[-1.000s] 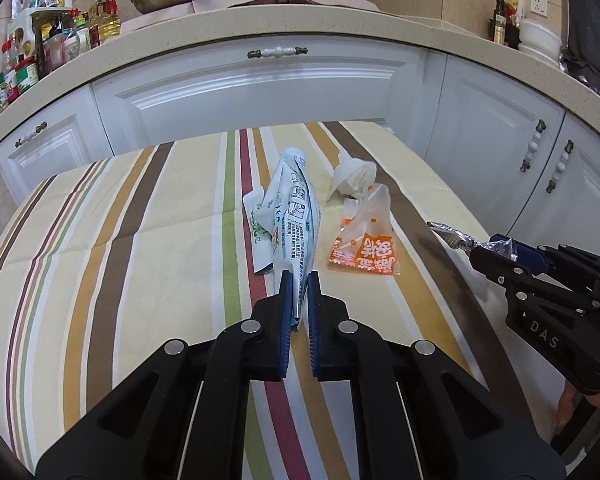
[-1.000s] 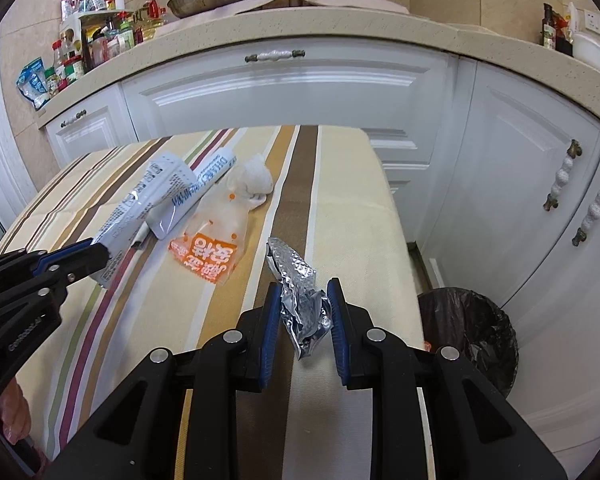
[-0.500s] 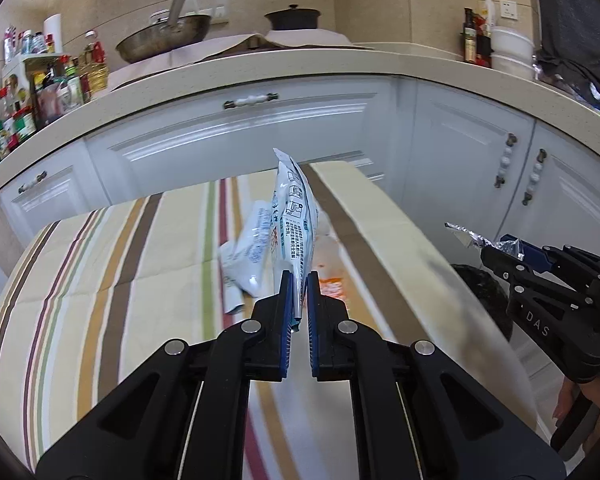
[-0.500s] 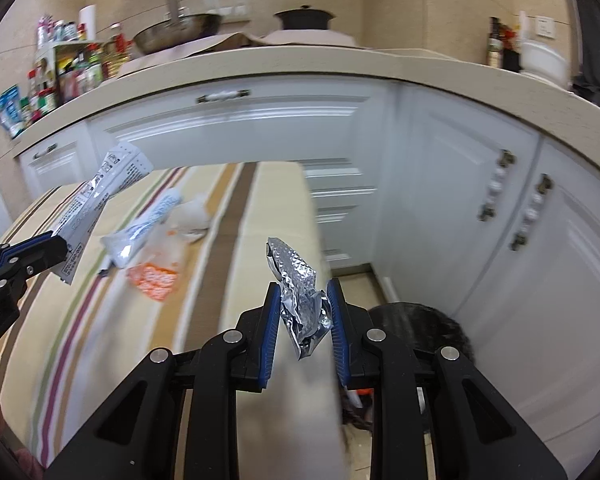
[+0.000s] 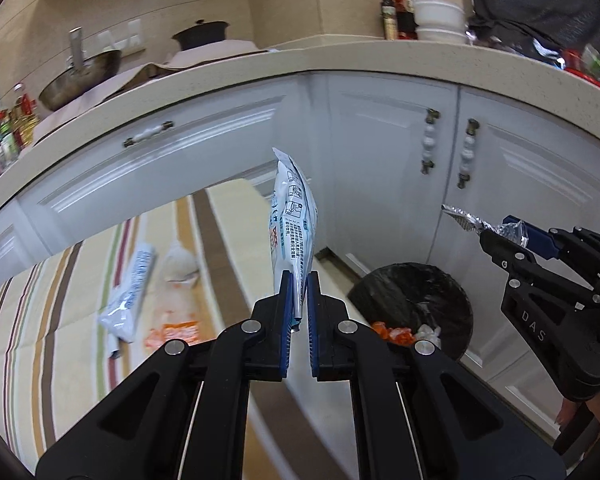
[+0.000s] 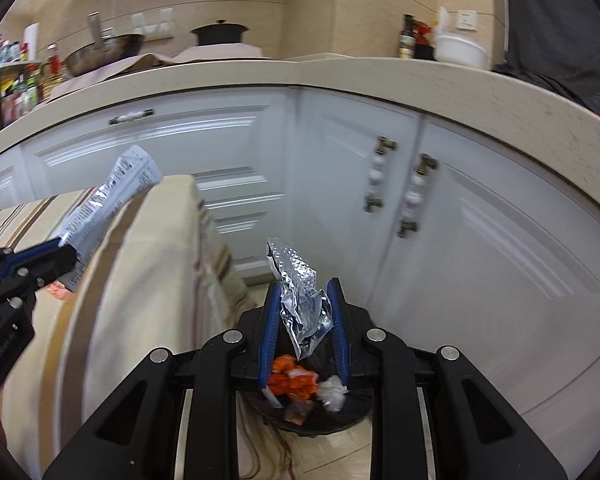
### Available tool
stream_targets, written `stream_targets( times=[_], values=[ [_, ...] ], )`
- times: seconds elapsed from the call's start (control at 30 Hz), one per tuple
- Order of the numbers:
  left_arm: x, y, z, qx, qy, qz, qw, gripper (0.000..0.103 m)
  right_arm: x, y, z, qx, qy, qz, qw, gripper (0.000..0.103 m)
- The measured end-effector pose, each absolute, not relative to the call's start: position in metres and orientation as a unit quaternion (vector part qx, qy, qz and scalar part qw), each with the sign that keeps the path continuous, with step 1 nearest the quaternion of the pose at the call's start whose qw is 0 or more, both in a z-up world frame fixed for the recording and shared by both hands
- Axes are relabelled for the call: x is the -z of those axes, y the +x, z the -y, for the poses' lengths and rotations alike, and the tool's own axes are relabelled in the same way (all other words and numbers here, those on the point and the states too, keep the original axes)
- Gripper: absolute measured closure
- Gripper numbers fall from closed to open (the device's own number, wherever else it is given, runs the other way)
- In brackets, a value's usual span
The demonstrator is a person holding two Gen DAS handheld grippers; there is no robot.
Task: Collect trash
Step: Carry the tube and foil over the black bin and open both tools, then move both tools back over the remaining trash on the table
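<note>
Both your grippers grip trash: left gripper point(image 5: 298, 300) fingers pinch a white wrapper point(image 5: 292, 220), right gripper point(image 6: 305, 320) clamps crumpled foil point(image 6: 300, 292) above the bin point(image 6: 320, 416).

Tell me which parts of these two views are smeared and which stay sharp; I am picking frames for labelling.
Left wrist view: the left claw and its white-blue wrapper are crisp; the striped tablecloth and litter on it streak with motion blur. Right wrist view: the right claw and foil wrapper are sharp; cabinet handles and table edge smear. Both bend straight counter lines.
</note>
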State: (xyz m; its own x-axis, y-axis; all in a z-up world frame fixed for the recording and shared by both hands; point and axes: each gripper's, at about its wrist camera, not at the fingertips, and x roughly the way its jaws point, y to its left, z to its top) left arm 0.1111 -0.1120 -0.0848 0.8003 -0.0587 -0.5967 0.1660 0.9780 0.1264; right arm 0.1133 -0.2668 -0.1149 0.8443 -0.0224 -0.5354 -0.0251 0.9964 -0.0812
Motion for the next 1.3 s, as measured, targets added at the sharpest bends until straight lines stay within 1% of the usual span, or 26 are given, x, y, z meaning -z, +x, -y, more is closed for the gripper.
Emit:
stream_targets(
  times=[0.37, 0.43, 0.47, 0.5, 0.53, 0.57, 0.8, 1.07, 1.3],
  values=[
    [0.107, 0.142, 0.170, 0.098, 0.107, -0.333, 0.932, 0.096, 0.129, 0.130, 0.303, 0.022, -0.027, -0.283, 0.959, 0.078],
    [0.109, 0.149, 0.179, 0.104, 0.113, -0.331, 0.931, 0.093, 0.132, 0.135, 0.307, 0.026, -0.026, -0.279, 0.959, 0.078],
    [0.110, 0.153, 0.183, 0.104, 0.117, -0.331, 0.931, 0.090, 0.134, 0.140, 0.310, 0.030, -0.023, -0.278, 0.960, 0.076],
    [0.112, 0.158, 0.186, 0.104, 0.118, -0.333, 0.930, 0.084, 0.137, 0.144, 0.313, 0.031, -0.020, -0.282, 0.959, 0.064],
    [0.113, 0.161, 0.188, 0.105, 0.116, -0.333, 0.930, 0.080, 0.140, 0.148, 0.316, 0.035, -0.017, -0.284, 0.958, 0.052],
    [0.114, 0.163, 0.189, 0.102, 0.116, -0.333, 0.930, 0.077, 0.142, 0.150, 0.318, 0.040, -0.014, -0.283, 0.958, 0.050],
    [0.114, 0.168, 0.181, 0.093, 0.105, -0.339, 0.930, 0.069, 0.150, 0.151, 0.327, 0.049, 0.003, -0.293, 0.955, 0.050],
    [0.103, 0.160, 0.158, 0.076, 0.088, -0.332, 0.936, 0.068, 0.147, 0.148, 0.318, 0.039, 0.004, -0.294, 0.955, 0.049],
    [0.091, 0.148, 0.118, 0.041, 0.070, -0.326, 0.942, 0.063, 0.136, 0.147, 0.290, 0.004, 0.017, -0.289, 0.957, 0.046]
  ],
)
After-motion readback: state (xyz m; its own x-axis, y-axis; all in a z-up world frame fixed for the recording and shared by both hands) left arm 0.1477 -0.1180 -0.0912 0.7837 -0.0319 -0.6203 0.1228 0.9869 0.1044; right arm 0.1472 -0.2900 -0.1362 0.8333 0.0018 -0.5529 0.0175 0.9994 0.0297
